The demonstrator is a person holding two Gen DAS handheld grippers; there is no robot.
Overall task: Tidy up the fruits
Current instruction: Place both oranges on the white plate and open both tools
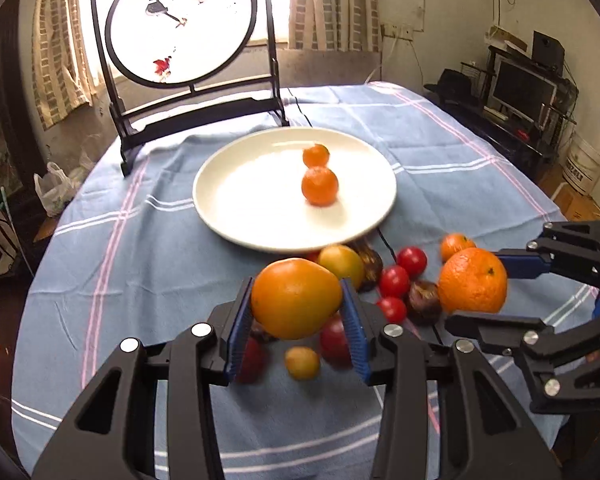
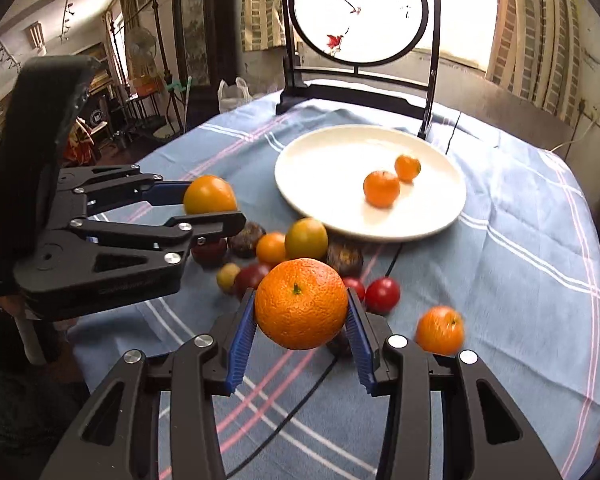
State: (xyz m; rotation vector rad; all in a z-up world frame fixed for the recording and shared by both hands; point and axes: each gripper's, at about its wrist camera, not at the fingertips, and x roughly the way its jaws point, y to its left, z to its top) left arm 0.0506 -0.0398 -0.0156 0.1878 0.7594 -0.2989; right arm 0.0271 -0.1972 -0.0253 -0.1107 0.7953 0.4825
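Note:
My left gripper is shut on a smooth yellow-orange fruit, held above the cloth. The right gripper is shut on a dimpled orange, also lifted. Each shows in the other's view: right gripper with the orange, left gripper with the yellow-orange fruit. A white plate beyond holds two small tangerines. Below the grippers lie several red tomatoes, dark brown fruits, a yellow-green fruit and a small tangerine.
A blue striped tablecloth covers the round table. A dark framed round screen stands behind the plate at the far edge. A thin black cable runs across the cloth under the fruit pile. Furniture and a monitor stand off the table.

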